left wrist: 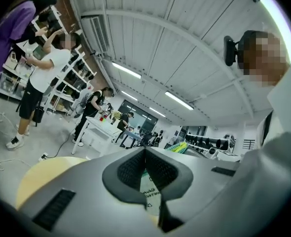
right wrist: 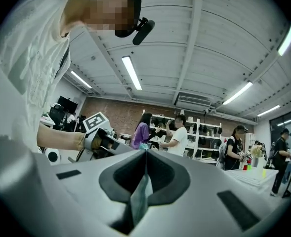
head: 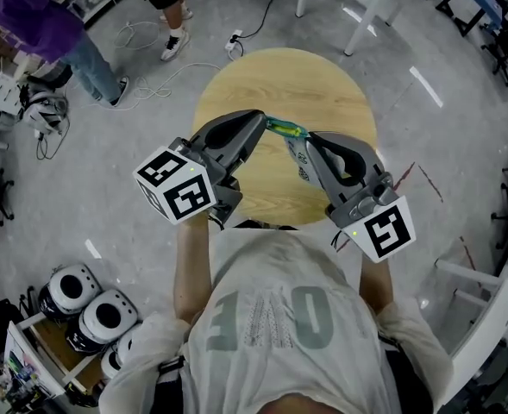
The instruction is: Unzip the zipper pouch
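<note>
Holding the zipper pouch (head: pixel 297 155); left gripper (head: pixel 261 120) jaws clamped on it; right gripper (head: pixel 310 138) likewise.

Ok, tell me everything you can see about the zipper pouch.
The zipper pouch is a thin, flat, pale bag with dark print and a green strip along its top edge; it looks like soft plastic. It is held up over the round wooden table. The left gripper is shut on one end of that edge, the right gripper on the other. Whether the zipper is open cannot be told.
</note>
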### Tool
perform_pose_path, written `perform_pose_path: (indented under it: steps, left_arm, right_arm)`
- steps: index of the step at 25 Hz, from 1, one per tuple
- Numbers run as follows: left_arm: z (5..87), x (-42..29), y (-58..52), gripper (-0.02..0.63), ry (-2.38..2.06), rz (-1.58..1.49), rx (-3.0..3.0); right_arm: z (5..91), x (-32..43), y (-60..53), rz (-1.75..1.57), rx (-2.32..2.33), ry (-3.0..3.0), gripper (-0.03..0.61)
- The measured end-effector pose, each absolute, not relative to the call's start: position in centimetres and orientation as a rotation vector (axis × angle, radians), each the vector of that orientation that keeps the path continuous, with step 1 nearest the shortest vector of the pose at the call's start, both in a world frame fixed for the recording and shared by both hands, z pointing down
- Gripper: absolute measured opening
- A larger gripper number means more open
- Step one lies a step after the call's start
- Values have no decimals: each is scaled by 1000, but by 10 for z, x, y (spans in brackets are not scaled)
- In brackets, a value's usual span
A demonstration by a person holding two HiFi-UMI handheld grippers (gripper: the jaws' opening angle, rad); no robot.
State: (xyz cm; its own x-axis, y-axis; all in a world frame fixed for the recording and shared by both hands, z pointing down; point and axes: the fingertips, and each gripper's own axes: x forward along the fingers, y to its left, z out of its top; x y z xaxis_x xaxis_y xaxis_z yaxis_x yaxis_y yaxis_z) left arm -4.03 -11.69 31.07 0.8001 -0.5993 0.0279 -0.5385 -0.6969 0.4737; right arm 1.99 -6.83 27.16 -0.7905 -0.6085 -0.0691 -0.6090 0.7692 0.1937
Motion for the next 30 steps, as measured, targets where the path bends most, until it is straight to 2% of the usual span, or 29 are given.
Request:
perform_pose_path:
  steps: [18,30]
  left_arm:
    - [353,-74,-141,25,-1096,-10,2442]
    - [357,-75,-151,25,-1108,24,2443]
  right_arm:
    - [268,48,-72,316,-1068,2921,31]
    - [278,54,-77,290,-1110,2943,31]
